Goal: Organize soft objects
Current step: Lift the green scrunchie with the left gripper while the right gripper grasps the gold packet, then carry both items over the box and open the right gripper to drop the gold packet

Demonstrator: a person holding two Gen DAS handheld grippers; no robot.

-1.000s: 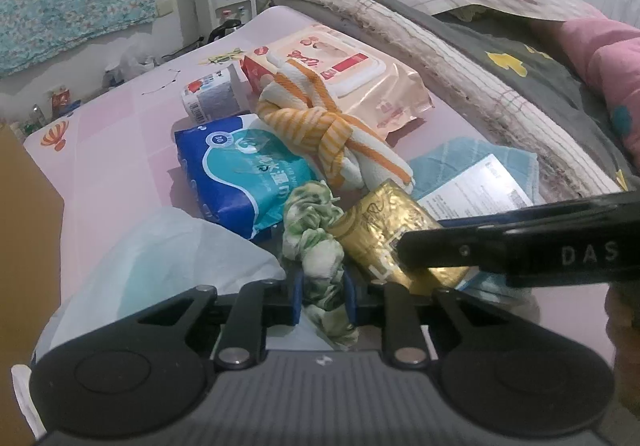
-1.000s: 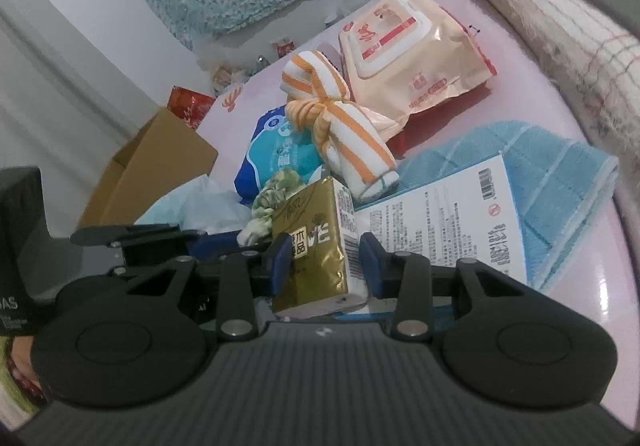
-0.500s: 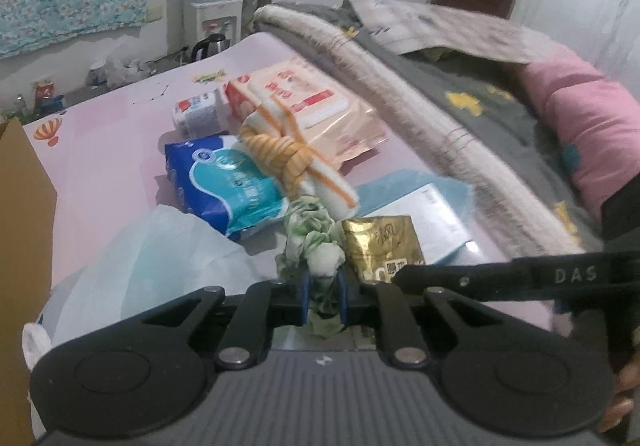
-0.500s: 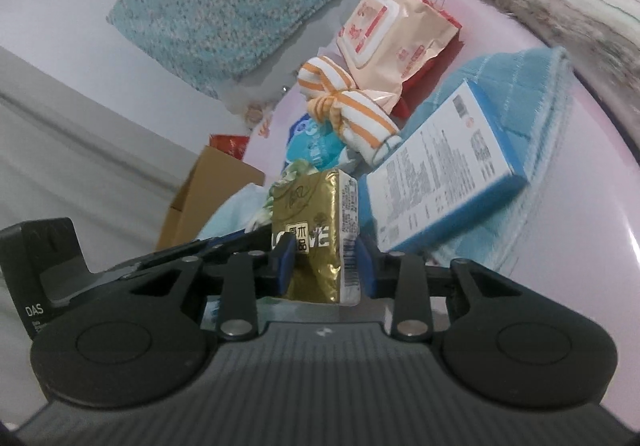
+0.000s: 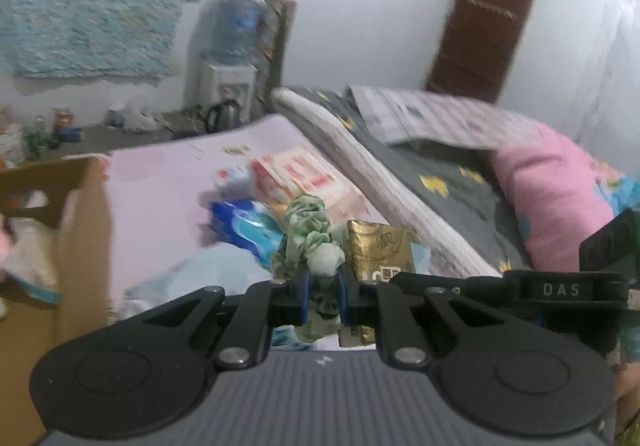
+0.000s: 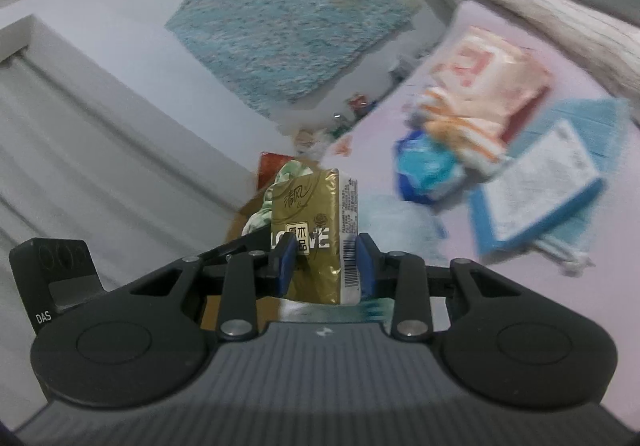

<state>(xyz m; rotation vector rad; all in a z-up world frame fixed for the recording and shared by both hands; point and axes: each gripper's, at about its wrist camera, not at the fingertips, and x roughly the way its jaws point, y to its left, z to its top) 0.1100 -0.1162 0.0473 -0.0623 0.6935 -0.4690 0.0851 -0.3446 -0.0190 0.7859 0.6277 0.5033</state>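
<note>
My left gripper (image 5: 322,296) is shut on a green-and-white cloth scrunchie (image 5: 310,236) and holds it up above the pink bed. My right gripper (image 6: 326,266) is shut on a gold tissue pack (image 6: 316,230), also lifted; the pack shows in the left wrist view (image 5: 378,250), just right of the scrunchie. The scrunchie shows behind the pack in the right wrist view (image 6: 288,175). On the bed lie a blue tissue pack (image 6: 426,167), an orange-striped knotted towel (image 6: 464,133), a pink wipes pack (image 6: 488,75), a white-and-blue box (image 6: 540,185) and a blue towel (image 6: 588,117).
A brown cardboard box (image 5: 56,246) stands at the left of the bed with things inside. A rolled blanket (image 5: 360,161), a dark quilt and a pink pillow (image 5: 556,197) lie along the right. A water dispenser (image 5: 228,65) stands by the far wall.
Both grippers have lifted their loads well up off the bed and swung left; the cardboard box has come into the left view. The bed items look smaller and lower.
</note>
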